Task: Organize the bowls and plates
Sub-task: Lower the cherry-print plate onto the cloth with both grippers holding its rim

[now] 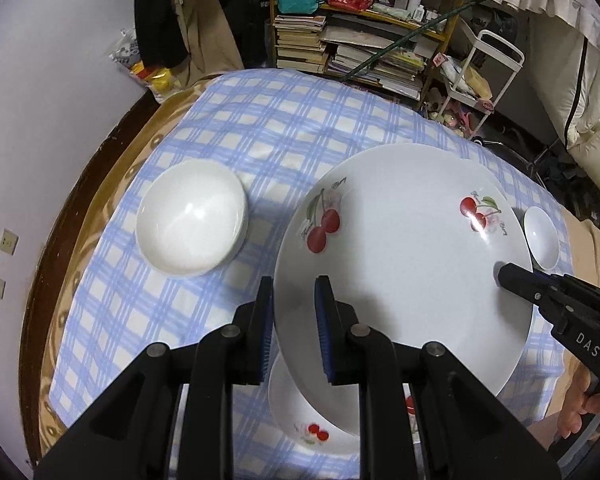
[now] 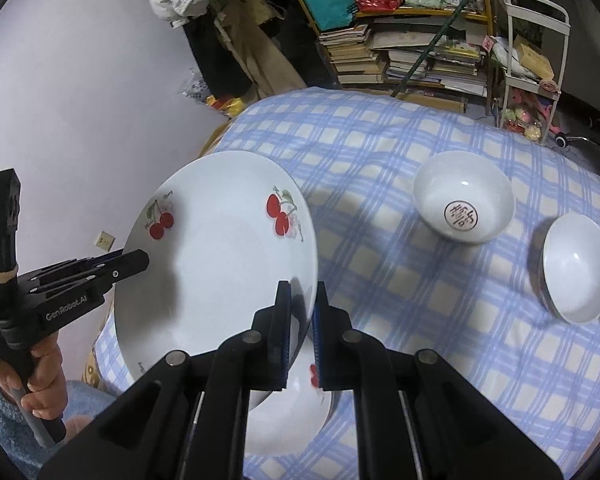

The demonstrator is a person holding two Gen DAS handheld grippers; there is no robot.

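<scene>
Held aloft over the bench (image 1: pixel 260 128) with its blue-checked cloth: a large cherry plate (image 1: pixel 400 264), pinched at opposite edges. Clamped narrow on the left rim by the left gripper (image 1: pixel 294 328), clamped just as narrow on the right rim by the right gripper (image 2: pixel 300 328), with only the plate's thin edge between each pair of pads. Hangs tilted rather than level, face up, clear of the cloth.

Directly underneath, at the near edge of the bench: a second cherry plate (image 1: pixel 312 432), flat on the cloth and half hidden by the one above. Judging by that, calls for a short move straight down, levelling on the way, so as to nest the upper plate in the lower. No long axis to line up on a round plate; centring alone matters. Both grippers equally near, one to each side.

Counted: two cherry plates, one carried and one lying. At the far left, well apart from the plates, a shallow white bowl (image 1: pixel 192 228), possibly the top of a stack; cannot tell how many. At the right, a bowl with a round emblem (image 2: pixel 464 200) inside and, nearer and further right, a plain white bowl (image 2: pixel 578 268), close to each other but not touching. Three bowl spots in all, none stacked with the plates.
</scene>
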